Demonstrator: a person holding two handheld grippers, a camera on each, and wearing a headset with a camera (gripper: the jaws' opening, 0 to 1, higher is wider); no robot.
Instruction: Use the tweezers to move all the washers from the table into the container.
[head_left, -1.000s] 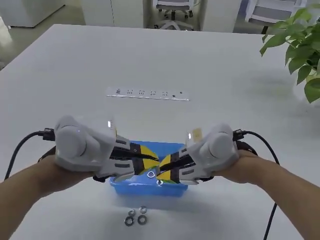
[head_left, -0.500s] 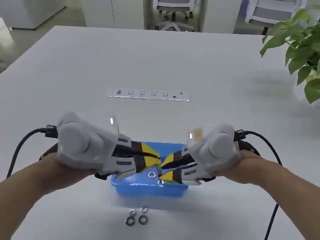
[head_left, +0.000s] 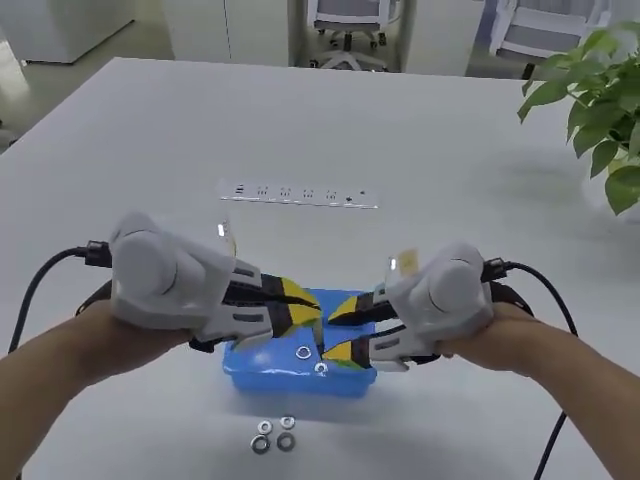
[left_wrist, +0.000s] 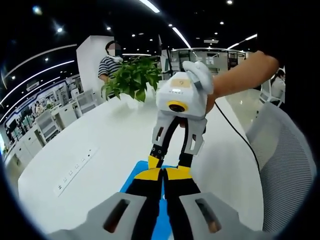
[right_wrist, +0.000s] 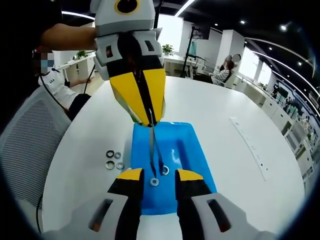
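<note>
tweezers (right_wrist: 151, 145) pinched by left claw (right_wrist: 148, 120) over container (right_wrist: 197, 150), right claw (right_wrist: 160, 175) spread. deposit step judged in hand; washers (right_wrist: 112, 161) on counter (right_wrist: 82, 145) to be fetched next.

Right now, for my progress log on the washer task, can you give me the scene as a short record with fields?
left gripper: shut on the tweezers, which point down into the container
right gripper: open, at the container's near end
container: blue, holds two washers
table: loose washers clustered beside the container, not yet moved
</note>
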